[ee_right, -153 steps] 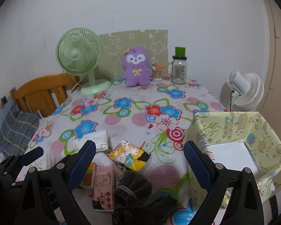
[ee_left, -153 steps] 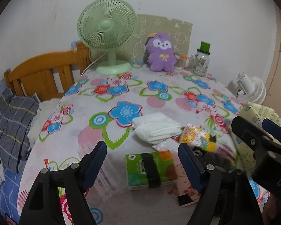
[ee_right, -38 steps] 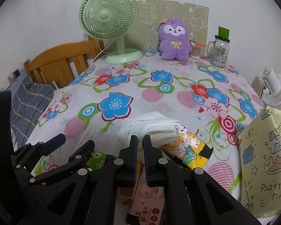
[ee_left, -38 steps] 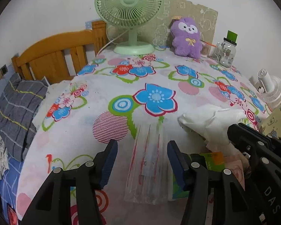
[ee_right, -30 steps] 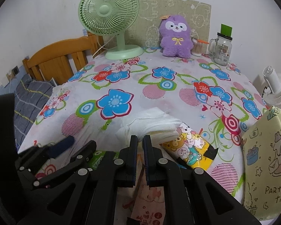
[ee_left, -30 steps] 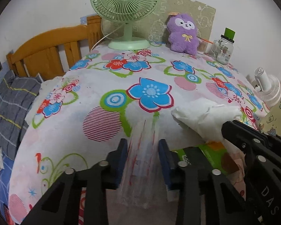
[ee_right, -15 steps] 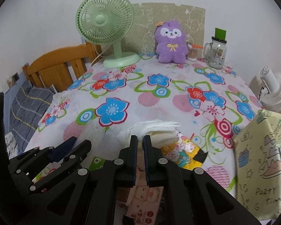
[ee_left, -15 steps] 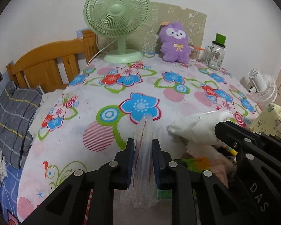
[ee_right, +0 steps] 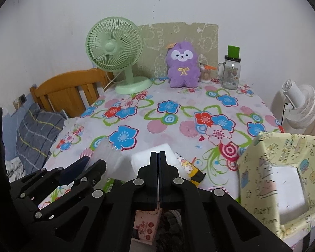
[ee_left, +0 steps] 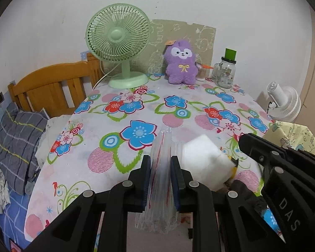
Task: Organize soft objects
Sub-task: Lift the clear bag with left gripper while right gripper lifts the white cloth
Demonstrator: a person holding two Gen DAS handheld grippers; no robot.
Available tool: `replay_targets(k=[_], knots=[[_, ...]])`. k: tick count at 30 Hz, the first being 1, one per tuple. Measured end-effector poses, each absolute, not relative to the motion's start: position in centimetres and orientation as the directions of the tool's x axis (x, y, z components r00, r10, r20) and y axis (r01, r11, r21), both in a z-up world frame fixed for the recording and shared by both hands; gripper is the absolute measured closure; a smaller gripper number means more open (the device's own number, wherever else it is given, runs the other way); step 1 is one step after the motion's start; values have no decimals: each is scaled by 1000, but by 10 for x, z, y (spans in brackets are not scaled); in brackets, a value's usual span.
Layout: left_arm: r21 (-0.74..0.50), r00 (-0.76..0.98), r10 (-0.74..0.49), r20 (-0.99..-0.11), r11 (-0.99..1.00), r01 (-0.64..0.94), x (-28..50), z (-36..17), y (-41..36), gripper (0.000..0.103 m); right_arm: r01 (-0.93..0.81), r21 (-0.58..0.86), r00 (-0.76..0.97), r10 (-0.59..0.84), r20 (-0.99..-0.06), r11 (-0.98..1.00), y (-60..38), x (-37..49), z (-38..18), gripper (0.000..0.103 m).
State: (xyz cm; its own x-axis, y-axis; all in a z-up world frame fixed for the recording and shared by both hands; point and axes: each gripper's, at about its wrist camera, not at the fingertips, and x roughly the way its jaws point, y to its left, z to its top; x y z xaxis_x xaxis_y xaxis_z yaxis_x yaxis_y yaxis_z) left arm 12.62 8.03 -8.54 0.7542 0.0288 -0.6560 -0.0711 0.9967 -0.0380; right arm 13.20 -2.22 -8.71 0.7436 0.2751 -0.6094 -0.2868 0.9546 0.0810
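Right now the left gripper (ee_left: 160,175) has its fingers clamped on a clear plastic bag (ee_left: 160,168), which stands up between them, lifted off the desk (ee_left: 115,126). Just to its right, the right gripper (ee_right: 158,163) has its fingers pressed tight together on the edge of a white folded pad (ee_right: 151,156), also raised near the front edge. Below and beside them lie a yellow cartoon packet (ee_right: 191,168), a green tissue pack (ee_right: 111,183) and a pink packet (ee_right: 146,223), bunched at the near edge. Off the desk's right edge sits a yellow fabric box (ee_right: 283,161), mouth open. Further back the flowered cloth runs free to the far edge, where a green fan (ee_left: 118,42), a purple plush toy (ee_left: 180,63) and a glass jar (ee_left: 226,71) line the wall.
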Motion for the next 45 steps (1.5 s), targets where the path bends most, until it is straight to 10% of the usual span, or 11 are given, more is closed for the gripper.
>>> replay_targets(k=[6, 8, 10, 14, 27, 34, 45], knots=[[-32, 736, 36, -676, 996, -78, 126, -97, 79, 86, -316, 91, 714, 300, -632, 944, -24, 132, -96, 96], [-30, 733, 35, -680, 997, -76, 127, -101, 80, 86, -318, 70, 699, 283, -656, 946, -19, 136, -102, 80], [-28, 728, 35, -685, 997, -74, 130, -105, 81, 86, -329, 88, 691, 303, -656, 940, -18, 138, -105, 34], [-24, 715, 40, -698, 997, -79, 137, -113, 85, 86, -315, 72, 721, 288, -631, 946, -15, 143, -109, 25], [-44, 675, 16, -737, 996, -72, 161, -138, 98, 86, -289, 58, 632, 236, -738, 955, 0, 188, -150, 26], [-52, 672, -11, -740, 998, -41, 163, -137, 90, 86, -315, 64, 619, 256, -742, 947, 6, 184, -149, 80], [-33, 714, -3, -700, 999, -29, 148, -110, 75, 86, -315, 80, 663, 279, -695, 946, -10, 165, -119, 92]])
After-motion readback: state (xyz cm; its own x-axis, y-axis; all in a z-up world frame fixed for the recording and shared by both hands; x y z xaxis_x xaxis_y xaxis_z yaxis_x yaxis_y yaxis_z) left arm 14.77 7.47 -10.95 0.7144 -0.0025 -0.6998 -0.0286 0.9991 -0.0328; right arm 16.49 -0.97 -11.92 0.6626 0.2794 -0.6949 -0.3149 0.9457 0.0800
